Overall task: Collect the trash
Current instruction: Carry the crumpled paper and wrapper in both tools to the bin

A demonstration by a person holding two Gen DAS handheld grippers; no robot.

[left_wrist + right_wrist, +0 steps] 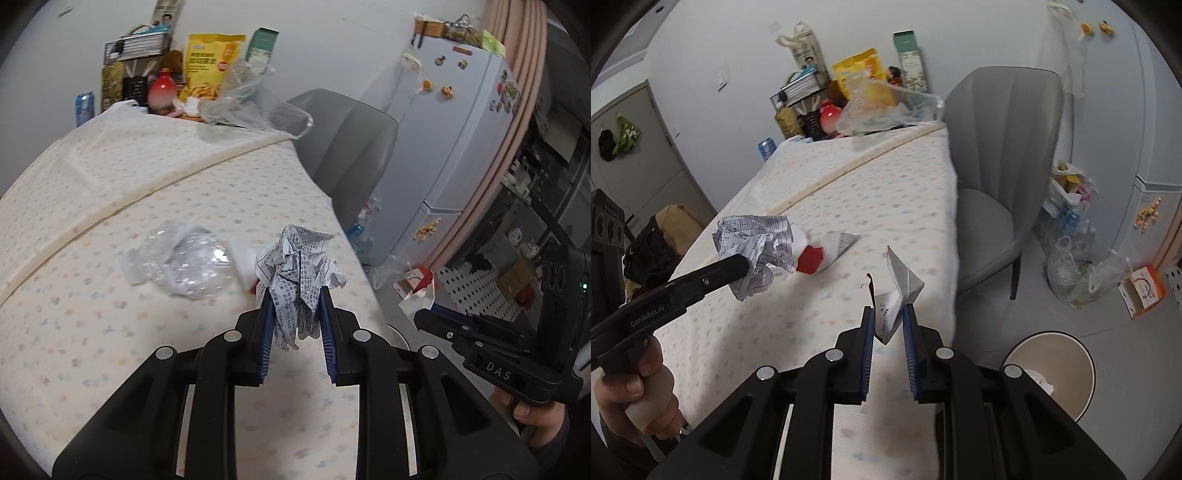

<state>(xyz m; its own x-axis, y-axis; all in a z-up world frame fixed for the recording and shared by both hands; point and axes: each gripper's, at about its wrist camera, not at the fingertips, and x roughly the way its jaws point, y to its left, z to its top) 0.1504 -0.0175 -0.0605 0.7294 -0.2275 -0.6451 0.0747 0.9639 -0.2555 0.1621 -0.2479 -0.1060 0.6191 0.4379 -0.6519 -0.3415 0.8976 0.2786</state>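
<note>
My left gripper (pixel 296 306) is shut on a crumpled printed paper ball (pixel 299 266) and holds it above the table; it also shows in the right wrist view (pixel 753 243). My right gripper (pixel 888 314) is shut on a torn white paper carton piece (pixel 899 291), held over the table's near edge; it shows in the left wrist view (pixel 424 314) at the right. A crushed clear plastic bottle (pixel 184 258) lies on the tablecloth. A red and white carton (pixel 820 254) lies behind the paper ball. A round beige bin (pixel 1060 369) stands on the floor at lower right.
A clear plastic bag (pixel 255 110) and snacks, boxes and a can (pixel 85 107) crowd the table's far end. A grey chair (pixel 1001 166) stands at the table's right side. Bags of trash (pixel 1071 240) lie on the floor by the fridge (pixel 454 147).
</note>
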